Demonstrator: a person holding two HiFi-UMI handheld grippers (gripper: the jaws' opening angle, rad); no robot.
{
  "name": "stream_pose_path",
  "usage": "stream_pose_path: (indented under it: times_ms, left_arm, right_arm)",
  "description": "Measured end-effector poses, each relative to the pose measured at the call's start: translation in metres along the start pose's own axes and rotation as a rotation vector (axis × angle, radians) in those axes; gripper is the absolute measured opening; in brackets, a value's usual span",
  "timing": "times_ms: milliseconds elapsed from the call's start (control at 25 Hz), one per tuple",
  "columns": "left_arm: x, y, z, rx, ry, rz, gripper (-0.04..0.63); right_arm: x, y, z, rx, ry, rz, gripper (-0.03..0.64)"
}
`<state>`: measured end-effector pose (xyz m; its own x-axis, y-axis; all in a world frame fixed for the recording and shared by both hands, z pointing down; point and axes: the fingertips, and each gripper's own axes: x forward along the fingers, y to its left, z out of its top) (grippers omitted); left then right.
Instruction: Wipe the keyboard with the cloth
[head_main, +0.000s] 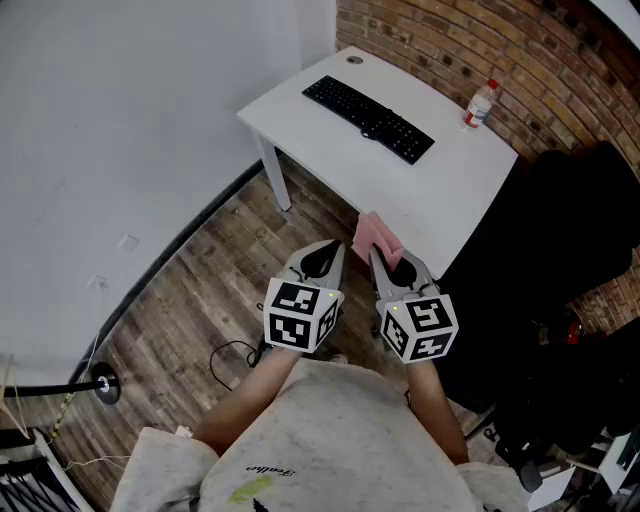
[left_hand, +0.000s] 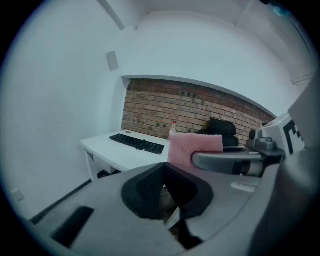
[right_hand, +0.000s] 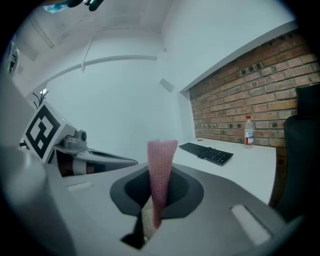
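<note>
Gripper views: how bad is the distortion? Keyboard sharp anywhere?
Left gripper view: heavy fisheye, dark vignette, bluish cast; keyboard small but legible. Right gripper view: same warp, pink cloth close and crisp. Head view: even light, milder bend, keyboard clearest.

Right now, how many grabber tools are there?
2. The left tool, shut with nothing in it, is right beside the right tool, which pinches the pink cloth. No others seem hidden.

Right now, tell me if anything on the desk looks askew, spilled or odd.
Nothing stands out. The keyboard lies flat on the desk, the bottle stands upright, and the cloth is pinched in the right gripper.
</note>
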<state>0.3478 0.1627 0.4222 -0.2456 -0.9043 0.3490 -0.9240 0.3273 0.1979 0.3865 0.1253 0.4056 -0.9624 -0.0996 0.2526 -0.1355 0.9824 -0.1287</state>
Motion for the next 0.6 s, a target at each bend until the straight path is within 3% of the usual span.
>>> stream_pose_path:
  times_ms: [280, 600]
  left_arm:
    - [0.008, 0.015, 0.003, -0.009, 0.005, -0.004, -0.009]
    - [0.03, 0.065, 0.013, -0.039, 0.009, -0.014, -0.009]
  right_arm:
    - [0.018, 0.003, -0.001, 0.014, 0.009, 0.012, 0.023]
    - [0.072, 0.005, 0.001, 0.019, 0.045, 0.014, 0.023]
